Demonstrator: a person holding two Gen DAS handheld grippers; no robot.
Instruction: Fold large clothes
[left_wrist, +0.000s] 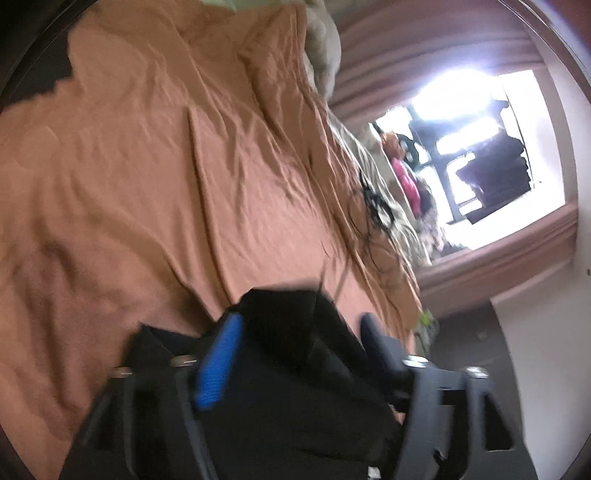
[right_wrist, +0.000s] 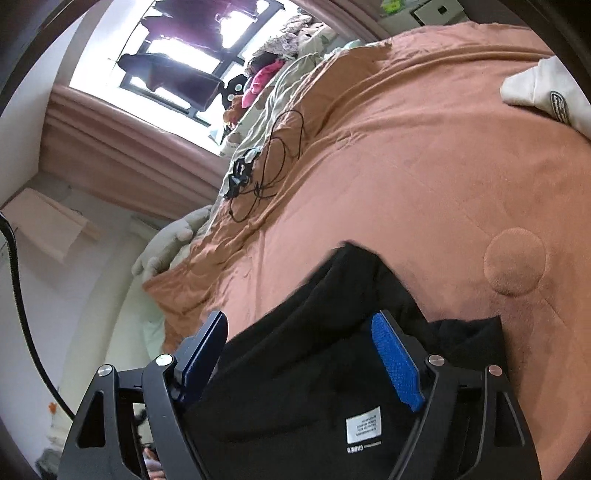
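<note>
Loosely, black garment (right_wrist: 314, 373) lies between both grippers' spread fingers (right_wrist: 399, 365).

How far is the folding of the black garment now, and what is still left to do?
Done: the black garment lies on the orange bedspread, label side visible. In hand: nothing is gripped; the left gripper and right gripper are open with cloth between their fingers. Left: the garment looks bunched, so the folds seem mostly still to do.
</note>
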